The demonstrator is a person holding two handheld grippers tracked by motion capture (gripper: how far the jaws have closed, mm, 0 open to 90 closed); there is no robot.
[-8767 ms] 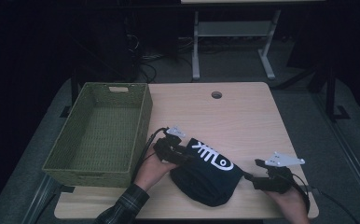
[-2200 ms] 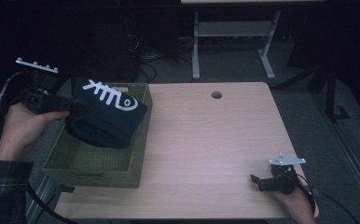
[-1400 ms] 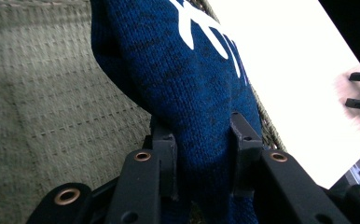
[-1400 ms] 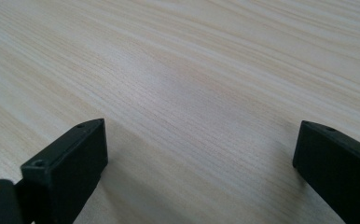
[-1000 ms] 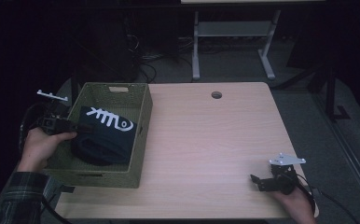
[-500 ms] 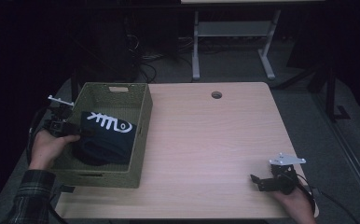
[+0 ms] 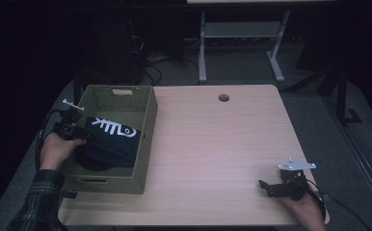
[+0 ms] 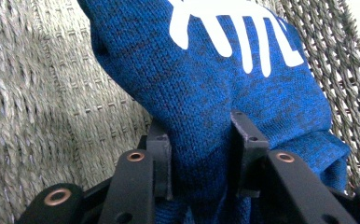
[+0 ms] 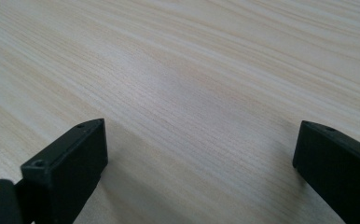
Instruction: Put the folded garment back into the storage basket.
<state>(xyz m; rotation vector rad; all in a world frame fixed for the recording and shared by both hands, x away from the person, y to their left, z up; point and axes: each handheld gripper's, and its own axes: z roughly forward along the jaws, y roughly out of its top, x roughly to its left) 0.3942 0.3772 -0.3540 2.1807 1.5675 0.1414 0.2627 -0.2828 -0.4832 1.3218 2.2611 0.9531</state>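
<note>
1. The step in hand is putting the blue sweater [image 7: 109, 144] into the woven basket [image 7: 145, 139], at 9 o'clock on the table [image 7: 222, 144].
2. The left gripper [image 8: 201, 154] has just been opening its jaws; the sweater fold is between them, the pads touching the cloth.
3. The right gripper [image 7: 271, 188] rests wide open and empty at 5 o'clock.
4. Next, I think, the left jaws must open fully and lift out.

High view: fixed overhead, looking forward and down on the whole wooden table [image 7: 222, 144] and woven basket [image 7: 148, 139]. Left gripper view: rides the left gripper [image 8: 199, 156], very close, facing a blue knit garment [image 8: 225, 79] against the basket wall [image 8: 43, 93]; both shared with the high view. Right gripper view: low, close, skimming the tabletop [image 9: 192, 70].
</note>
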